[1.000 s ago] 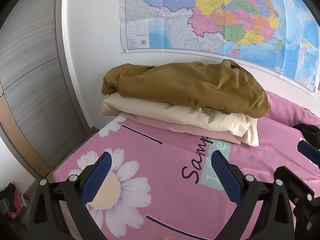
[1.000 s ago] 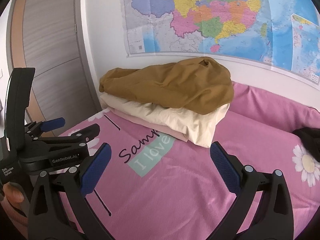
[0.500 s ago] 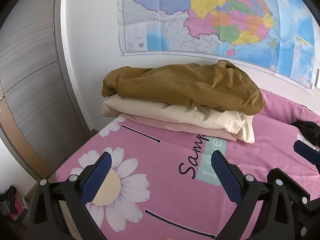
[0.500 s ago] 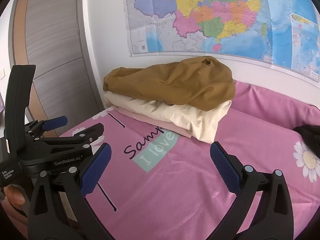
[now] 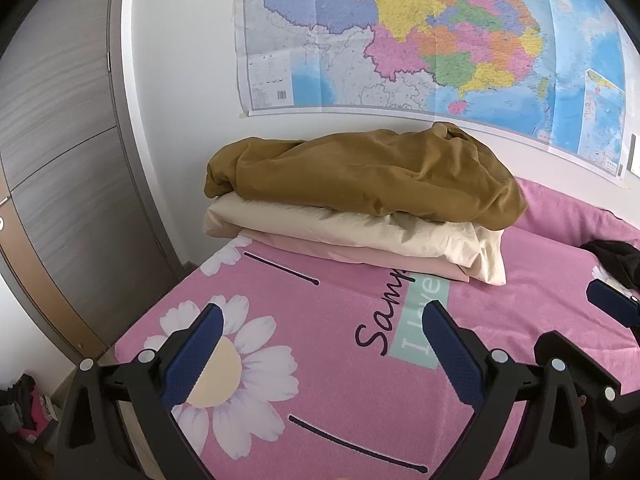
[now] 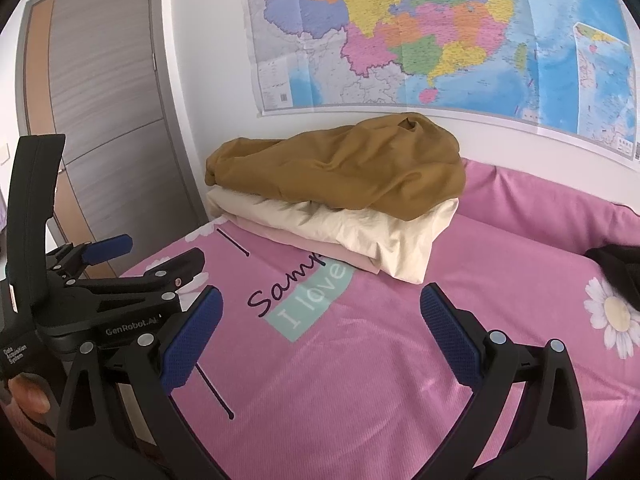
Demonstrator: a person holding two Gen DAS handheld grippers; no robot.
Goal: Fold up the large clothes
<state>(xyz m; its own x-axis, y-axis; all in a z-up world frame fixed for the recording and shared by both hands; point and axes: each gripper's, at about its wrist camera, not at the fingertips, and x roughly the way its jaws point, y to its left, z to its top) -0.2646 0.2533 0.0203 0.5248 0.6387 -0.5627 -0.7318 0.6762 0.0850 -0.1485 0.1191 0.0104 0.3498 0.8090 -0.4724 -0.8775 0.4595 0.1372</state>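
Note:
A stack of clothes rests against the wall at the far side of the pink bed: a brown garment loosely folded on top, a cream one under it, a pale pink one at the bottom. A black garment lies crumpled at the right edge. My left gripper hovers open over the daisy print, nothing between its fingers. My right gripper is open too, above the printed lettering.
A large coloured map hangs on the white wall behind the stack. A grey wood-grain door stands at the left, beside the bed's left edge. A person's fingers hold the left gripper's handle.
Both grippers have pulled back and risen a little, so the stack sits slightly farther and lower in view. Both stay open and nothing on the bed has moved.

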